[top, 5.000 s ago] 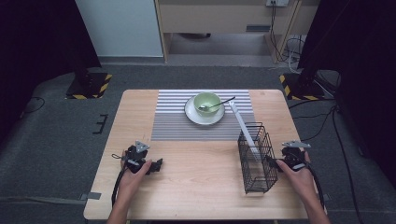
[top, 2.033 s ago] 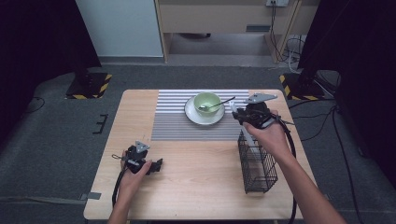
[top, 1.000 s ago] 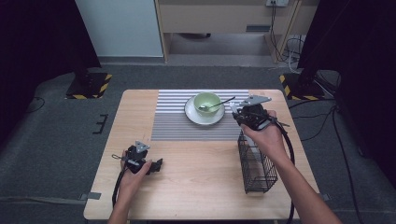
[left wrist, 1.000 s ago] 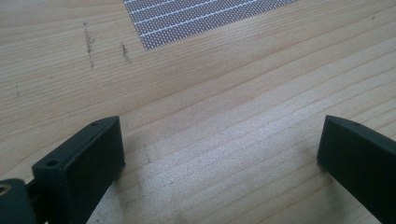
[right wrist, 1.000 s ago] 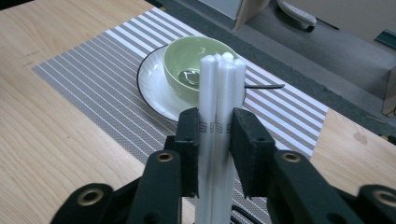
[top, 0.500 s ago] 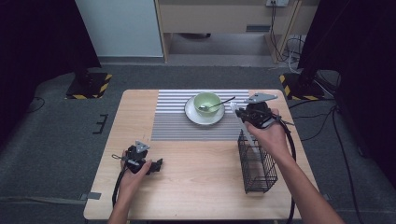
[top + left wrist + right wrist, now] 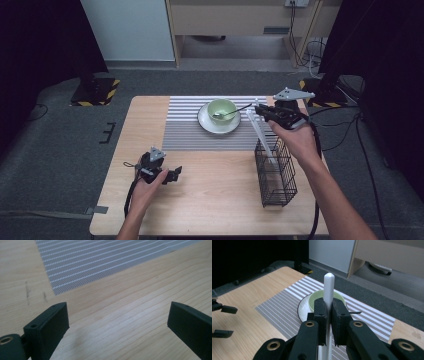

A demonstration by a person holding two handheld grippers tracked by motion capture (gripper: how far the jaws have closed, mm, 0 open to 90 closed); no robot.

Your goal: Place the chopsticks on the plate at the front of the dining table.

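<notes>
Right gripper (image 7: 328, 315) clamps white stick (image 7: 328, 287), lower end hidden in wire basket (image 7: 275, 172); left gripper (image 7: 117, 320) wide, empty.

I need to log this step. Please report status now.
Right gripper shut on white utensil, its lower end inside wire basket. Left gripper open, empty. Bowl beyond.

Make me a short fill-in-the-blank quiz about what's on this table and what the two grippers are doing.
The right gripper is shut on a white ____.
That utensil's lower end sits in the black wire ____.
The green bowl stands on a white ____.
The left gripper's jaws are ____.

Missing words: utensil handle; basket; plate; open
</notes>
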